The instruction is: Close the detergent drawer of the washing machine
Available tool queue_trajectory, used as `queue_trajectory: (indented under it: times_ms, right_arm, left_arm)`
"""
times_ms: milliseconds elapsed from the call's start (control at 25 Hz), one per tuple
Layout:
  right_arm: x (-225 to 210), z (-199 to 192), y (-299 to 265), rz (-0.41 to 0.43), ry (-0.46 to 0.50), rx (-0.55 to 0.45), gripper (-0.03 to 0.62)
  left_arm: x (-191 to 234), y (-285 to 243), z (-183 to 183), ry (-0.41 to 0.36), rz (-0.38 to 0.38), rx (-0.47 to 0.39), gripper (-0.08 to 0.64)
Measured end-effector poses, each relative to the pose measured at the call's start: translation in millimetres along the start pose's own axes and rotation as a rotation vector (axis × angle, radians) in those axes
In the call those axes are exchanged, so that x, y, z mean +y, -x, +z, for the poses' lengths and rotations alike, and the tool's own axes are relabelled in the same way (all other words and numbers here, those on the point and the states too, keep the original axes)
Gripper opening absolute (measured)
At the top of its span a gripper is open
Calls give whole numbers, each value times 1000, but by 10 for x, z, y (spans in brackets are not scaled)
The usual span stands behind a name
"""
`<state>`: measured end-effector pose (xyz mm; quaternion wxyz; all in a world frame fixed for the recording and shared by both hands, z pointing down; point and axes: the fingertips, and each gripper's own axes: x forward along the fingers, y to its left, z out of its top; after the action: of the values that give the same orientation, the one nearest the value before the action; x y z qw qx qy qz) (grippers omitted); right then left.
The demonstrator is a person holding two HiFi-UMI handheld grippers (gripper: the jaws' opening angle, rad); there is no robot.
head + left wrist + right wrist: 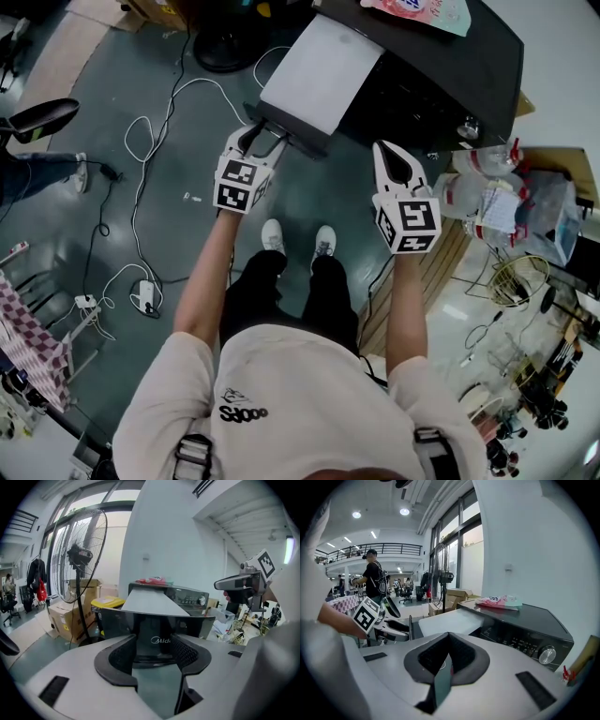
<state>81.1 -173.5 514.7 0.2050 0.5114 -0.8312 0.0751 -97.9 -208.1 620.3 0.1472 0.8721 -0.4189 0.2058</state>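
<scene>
The detergent drawer (pixel 319 70) is not yet closed. It stands pulled far out from the front edge of the washing machine (pixel 450 66), at the left corner of the dark top, with its pale lid and dark front face toward the person. The left gripper (pixel 262 139) is up at that front face. In the left gripper view its jaws stand wide apart and grasp nothing, and the drawer's logo panel fills the gap just ahead of the pads. Whether the tips touch the panel cannot be told. The right gripper (pixel 389 155) hangs to the drawer's right, below the front edge and apart from the machine. Its jaws are pressed together with only a sliver between them, and they carry nothing. A pink packet (pixel 417 11) lies near the back edge of the top, clear of the drawer's path.

The step in hand looks like the approach to the push. The next move calls for setting the left gripper square against the middle of the front face and pressing straight in toward the machine — an off-centre shove could skew the drawer in its slot.
</scene>
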Motion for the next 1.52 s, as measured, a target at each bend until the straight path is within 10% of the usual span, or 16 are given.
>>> queue_trajectory:
  times_ms: [1520]
  right_arm:
    - [-274,41,-93,-120,-77,12,-5]
  left_arm:
    - [67,-313,209,1,-5,18,239]
